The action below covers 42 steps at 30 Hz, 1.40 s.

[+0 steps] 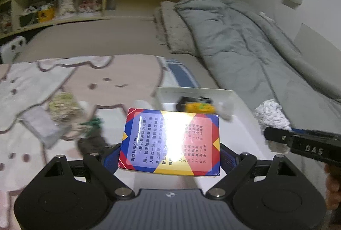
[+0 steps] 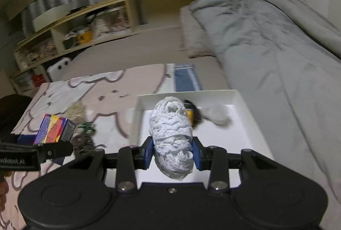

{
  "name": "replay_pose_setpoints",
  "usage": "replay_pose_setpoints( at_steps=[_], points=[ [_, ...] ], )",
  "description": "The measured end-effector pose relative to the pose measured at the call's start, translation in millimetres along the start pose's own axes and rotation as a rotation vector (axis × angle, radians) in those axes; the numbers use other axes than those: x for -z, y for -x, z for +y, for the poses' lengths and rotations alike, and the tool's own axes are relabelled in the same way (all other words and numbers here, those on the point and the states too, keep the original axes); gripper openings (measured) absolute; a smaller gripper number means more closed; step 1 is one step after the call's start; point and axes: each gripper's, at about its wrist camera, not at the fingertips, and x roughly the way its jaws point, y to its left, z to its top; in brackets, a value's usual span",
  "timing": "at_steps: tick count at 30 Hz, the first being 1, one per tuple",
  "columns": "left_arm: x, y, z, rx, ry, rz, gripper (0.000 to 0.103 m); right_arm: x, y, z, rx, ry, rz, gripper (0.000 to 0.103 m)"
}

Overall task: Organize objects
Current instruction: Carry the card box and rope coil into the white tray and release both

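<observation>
My left gripper [image 1: 169,155] is shut on a red, blue and yellow card box [image 1: 170,140] and holds it above the bed, left of the white tray [image 1: 240,115]. The box also shows in the right wrist view [image 2: 54,128]. My right gripper [image 2: 172,152] is shut on a white yarn ball [image 2: 171,136] and holds it over the white tray [image 2: 245,123]. The yarn ball [image 1: 271,115] shows at the right of the left wrist view. A yellow and black object [image 1: 197,105] and a grey cloth piece [image 2: 215,115] lie in the tray.
A cartoon-print blanket [image 1: 64,85] carries a beige yarn bundle [image 1: 64,106], a clear packet [image 1: 40,125], a green item [image 1: 93,123] and a dark object [image 1: 89,142]. A grey duvet [image 1: 245,42] lies to the right. Wooden shelves [image 1: 64,6] stand behind.
</observation>
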Motion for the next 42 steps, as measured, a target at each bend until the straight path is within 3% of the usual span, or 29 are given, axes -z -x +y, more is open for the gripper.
replay_pose_setpoints(
  at_steps=[11,18,25,32,34,39,42],
  points=[
    [8,-46,-70,0.074,0.028,0.091,0.09,7,3,-66,0.068,-0.058,0.043,0.038],
    [22,-79,-86,0.081,0.127,0.191,0.09,23,-12,-92,0.088,-0.075,0.123,0.038],
    [34,-103,-96,0.063,0.148,0.251,0.09,34,-29,-103,0.088,-0.082,0.178,0.038],
    [28,-108,-99,0.043,0.095,0.244,0.091,32,-40,-105,0.091,-0.072,0.194,0.038],
    [27,-108,-102,0.052,0.062,0.264,0.096,32,-43,-105,0.094,-0.069,0.202,0.039],
    [29,-106,-103,0.029,0.009,0.277,0.097,34,-48,-104,0.096,-0.071,0.226,0.046],
    [31,-105,-100,0.027,0.01,0.288,0.097,35,-49,-104,0.107,-0.073,0.242,0.058]
  ],
)
